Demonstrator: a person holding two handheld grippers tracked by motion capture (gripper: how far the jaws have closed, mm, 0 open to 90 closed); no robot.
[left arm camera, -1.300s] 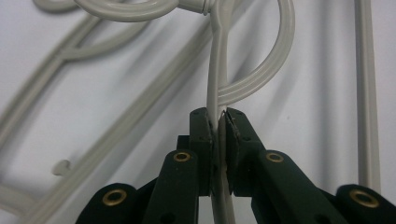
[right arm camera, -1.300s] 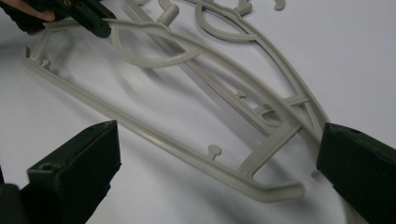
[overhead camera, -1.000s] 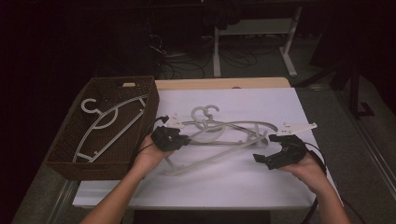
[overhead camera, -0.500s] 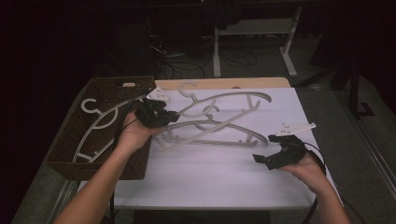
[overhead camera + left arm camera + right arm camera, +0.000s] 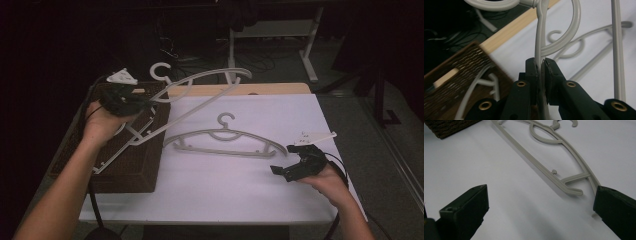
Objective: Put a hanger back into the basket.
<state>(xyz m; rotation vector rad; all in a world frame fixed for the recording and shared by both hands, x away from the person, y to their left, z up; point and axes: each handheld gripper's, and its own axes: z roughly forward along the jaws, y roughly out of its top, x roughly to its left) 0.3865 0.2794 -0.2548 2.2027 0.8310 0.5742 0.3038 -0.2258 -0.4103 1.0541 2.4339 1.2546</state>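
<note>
My left gripper (image 5: 141,103) is shut on the arm of a grey plastic hanger (image 5: 200,102), which hangs tilted in the air over the brown woven basket (image 5: 135,172). In the left gripper view the pads (image 5: 533,68) pinch the hanger's thin arm (image 5: 539,37), with its hook curling just behind. A second grey hanger (image 5: 225,141) lies flat on the white tabletop. My right gripper (image 5: 283,161) rests low at the right, open. Between its two wide jaws, the right gripper view has the near end of the lying hanger (image 5: 570,182), a little way off my right gripper (image 5: 541,215).
The basket sits at the table's left edge and holds a white hanger (image 5: 492,82). A wooden strip (image 5: 240,89) borders the far side of the white table (image 5: 225,190). Dark floor, cables and a desk frame (image 5: 310,45) lie beyond.
My left gripper has carried its hanger up and to the left, from the table's middle to above the basket. The other hanger stays on the table. The right gripper has not moved.
</note>
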